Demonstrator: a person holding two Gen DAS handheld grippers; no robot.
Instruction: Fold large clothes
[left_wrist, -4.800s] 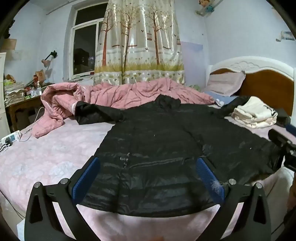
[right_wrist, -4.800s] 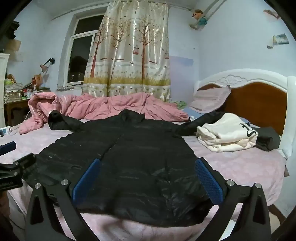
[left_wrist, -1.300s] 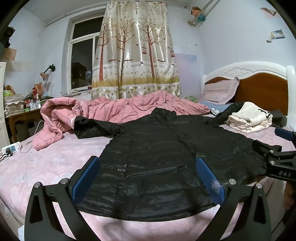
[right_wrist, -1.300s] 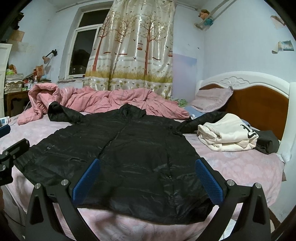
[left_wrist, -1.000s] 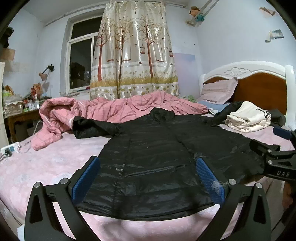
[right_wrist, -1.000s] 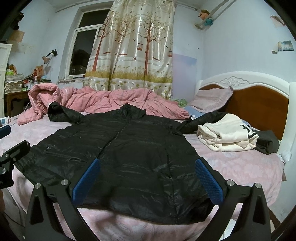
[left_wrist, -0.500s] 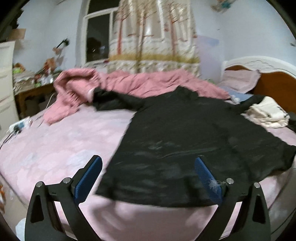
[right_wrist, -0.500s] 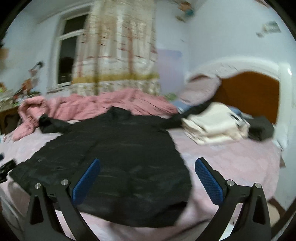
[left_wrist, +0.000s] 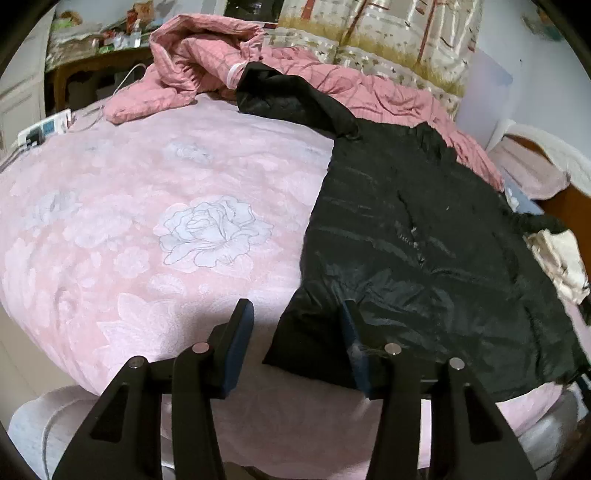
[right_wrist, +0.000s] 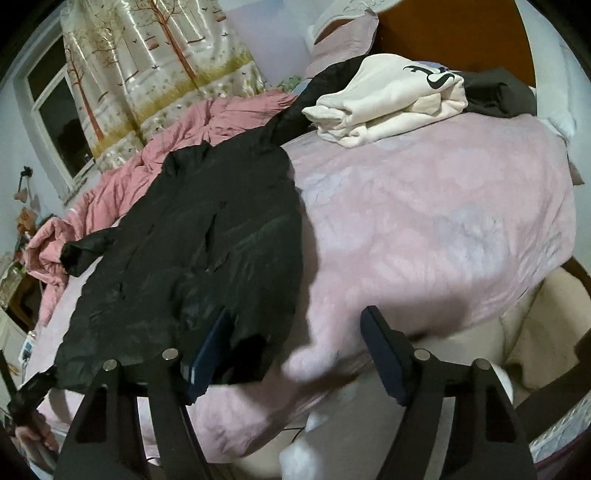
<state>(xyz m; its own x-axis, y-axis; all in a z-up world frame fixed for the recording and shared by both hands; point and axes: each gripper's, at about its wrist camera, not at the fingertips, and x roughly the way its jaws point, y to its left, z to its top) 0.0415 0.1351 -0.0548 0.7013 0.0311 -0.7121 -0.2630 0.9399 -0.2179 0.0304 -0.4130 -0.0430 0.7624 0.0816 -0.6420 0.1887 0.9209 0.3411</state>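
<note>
A large black puffer jacket (left_wrist: 417, 254) lies spread flat on the pink bed (left_wrist: 147, 221), sleeves out to both sides. My left gripper (left_wrist: 295, 343) is open, its jaws straddling the jacket's near left hem corner just above the bed edge. In the right wrist view the jacket (right_wrist: 207, 251) lies to the left. My right gripper (right_wrist: 299, 354) is open, its jaws straddling the jacket's near right hem corner. Neither gripper holds cloth.
A crumpled pink quilt (left_wrist: 229, 48) lies at the far side. Folded cream clothes (right_wrist: 391, 96) and a dark folded garment (right_wrist: 498, 92) sit near the wooden headboard (right_wrist: 461, 33). A power strip (left_wrist: 44, 129) lies at the left bed edge. Window and curtain (right_wrist: 155, 66) stand behind.
Both grippers have dropped and moved apart to the jacket's two near hem corners, tilting down toward the bed edge. Their jaws now stand narrower than before. The jacket has not moved.
</note>
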